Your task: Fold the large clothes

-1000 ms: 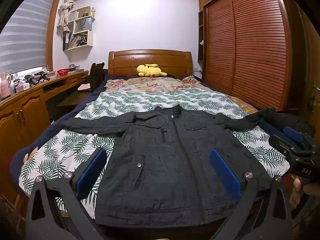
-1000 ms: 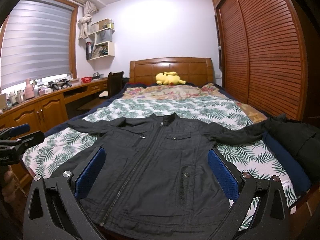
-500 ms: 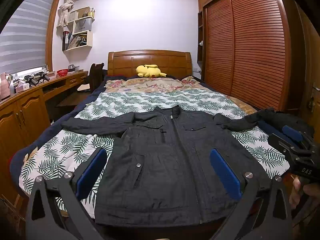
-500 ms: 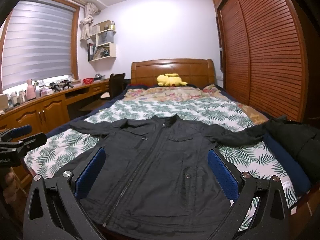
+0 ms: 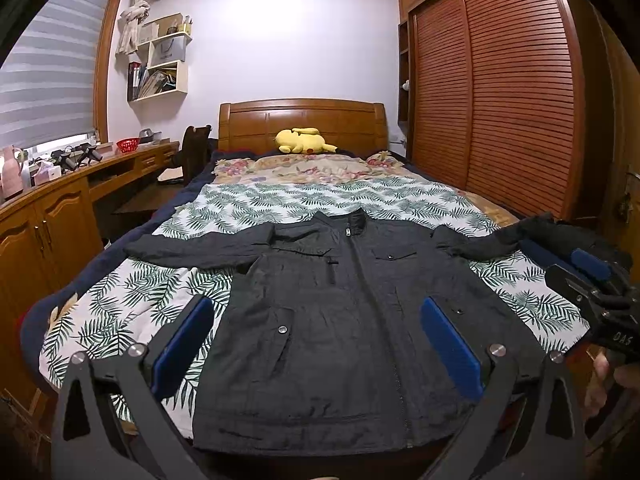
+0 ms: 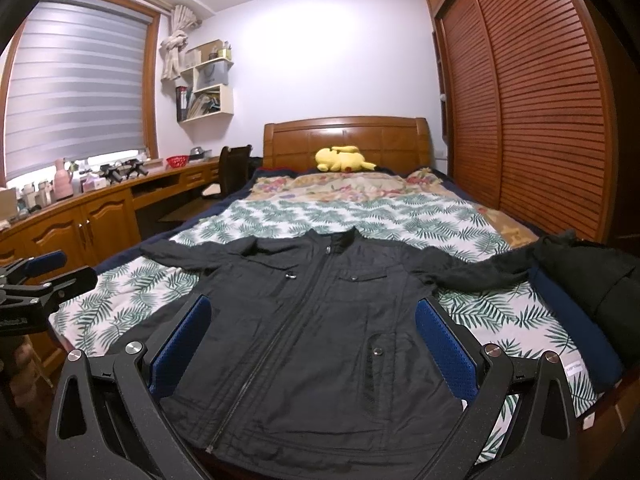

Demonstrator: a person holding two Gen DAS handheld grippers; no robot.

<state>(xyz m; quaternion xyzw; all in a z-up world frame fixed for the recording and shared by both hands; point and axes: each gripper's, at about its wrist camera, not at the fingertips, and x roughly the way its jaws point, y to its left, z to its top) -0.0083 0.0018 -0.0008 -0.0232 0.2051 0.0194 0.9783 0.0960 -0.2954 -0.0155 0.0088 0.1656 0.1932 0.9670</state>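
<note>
A dark grey zip jacket (image 5: 340, 320) (image 6: 320, 320) lies flat and face up on the bed, collar toward the headboard, both sleeves spread out sideways. Its hem reaches the foot of the bed. My left gripper (image 5: 318, 320) hovers open above the lower front of the jacket, nothing between its blue pads. My right gripper (image 6: 312, 322) is open too, held over the jacket's lower half. The right gripper also shows at the right edge of the left wrist view, and the left one at the left edge of the right wrist view.
The bed has a palm-leaf cover (image 5: 320, 200) and a wooden headboard (image 5: 302, 120) with a yellow plush toy (image 5: 304, 142). Dark clothes (image 6: 600, 272) are piled at the right bed corner. A wooden desk (image 5: 60, 192) runs along the left, a louvred wardrobe (image 5: 500, 100) along the right.
Both grippers have risen and tilted slightly, so the jacket sits lower in both views. The jacket has not moved and both grippers stay open.
</note>
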